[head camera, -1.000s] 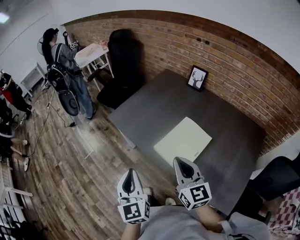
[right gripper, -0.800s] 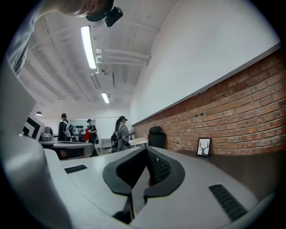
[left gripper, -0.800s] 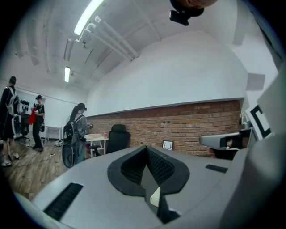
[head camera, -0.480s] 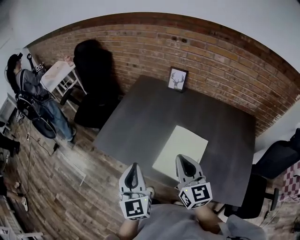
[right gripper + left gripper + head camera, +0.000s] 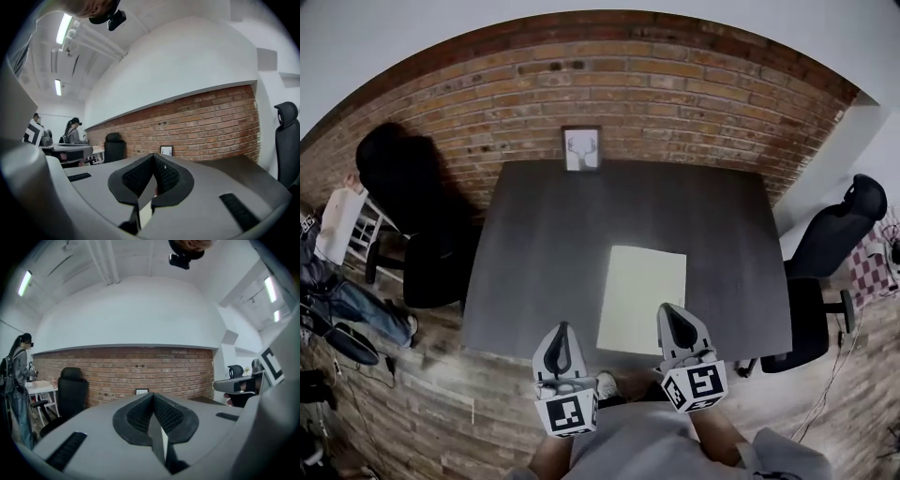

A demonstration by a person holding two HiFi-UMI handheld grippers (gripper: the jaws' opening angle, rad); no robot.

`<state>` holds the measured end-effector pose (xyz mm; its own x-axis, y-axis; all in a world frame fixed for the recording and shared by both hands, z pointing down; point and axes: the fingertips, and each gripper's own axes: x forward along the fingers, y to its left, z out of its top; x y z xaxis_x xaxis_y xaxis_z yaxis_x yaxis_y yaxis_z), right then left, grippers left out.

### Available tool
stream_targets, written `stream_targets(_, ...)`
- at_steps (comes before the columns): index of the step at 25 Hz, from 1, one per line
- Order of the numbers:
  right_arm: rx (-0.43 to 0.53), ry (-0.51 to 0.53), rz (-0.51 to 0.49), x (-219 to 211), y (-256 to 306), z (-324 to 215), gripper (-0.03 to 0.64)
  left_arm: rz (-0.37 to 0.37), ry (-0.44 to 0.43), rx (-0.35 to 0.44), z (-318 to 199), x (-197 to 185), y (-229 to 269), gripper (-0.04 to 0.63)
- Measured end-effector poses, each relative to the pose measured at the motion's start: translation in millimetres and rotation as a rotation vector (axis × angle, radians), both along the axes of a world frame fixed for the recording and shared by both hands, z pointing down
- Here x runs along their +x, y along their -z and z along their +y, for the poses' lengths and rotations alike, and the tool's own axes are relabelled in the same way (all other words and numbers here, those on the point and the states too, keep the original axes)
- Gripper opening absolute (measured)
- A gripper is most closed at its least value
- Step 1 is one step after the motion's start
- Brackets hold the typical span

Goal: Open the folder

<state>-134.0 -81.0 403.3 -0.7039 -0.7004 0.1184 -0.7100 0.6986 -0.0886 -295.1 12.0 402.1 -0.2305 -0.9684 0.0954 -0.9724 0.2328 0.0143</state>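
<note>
A pale cream folder [image 5: 641,297] lies flat and closed on the dark grey table [image 5: 544,253], near the table's front edge. My left gripper [image 5: 560,333] is shut and empty, held off the front edge, left of the folder. My right gripper [image 5: 675,314] is shut and empty too, its tip just over the folder's near right corner. In the left gripper view the left gripper [image 5: 153,397] has its pads pressed together and points level toward the brick wall. In the right gripper view the right gripper [image 5: 153,158] shows the same closed pads. The folder does not show in either gripper view.
A small framed deer picture [image 5: 581,148] leans against the brick wall at the table's far edge. A black office chair [image 5: 405,202] stands left of the table, another black chair [image 5: 834,246] to the right. A person [image 5: 328,281] stands by a white table at far left.
The head view has swung round so the table now faces squarely. Both shut grippers have turned with it and now point at the table's front edge and the folder.
</note>
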Motion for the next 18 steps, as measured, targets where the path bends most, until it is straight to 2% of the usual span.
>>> stream_targets(5, -0.014, -0.14, 0.023, 40.5, -10.0, -11.5, -0.002, -0.001, -0.086, -0.03, -26.7, 9.2, -29.0, 0.003)
stream_targets(11, -0.013, -0.242, 0.016, 85.6, -13.7, -29.9, -0.002, 0.016, -0.17, -0.036, -54.6, 38.7, -39.2, 0.003)
stream_targets(15, -0.009, -0.246, 0.004, 107.1, -25.2, -35.2, 0.0, 0.002, -0.211, -0.018, -68.7, 60.8, -38.8, 0.005)
stream_targets(18, -0.043, -0.231, -0.038, 119.8, -34.2, -38.6, 0.002, 0.014, -0.226, -0.012, -76.3, 73.1, -41.8, 0.015)
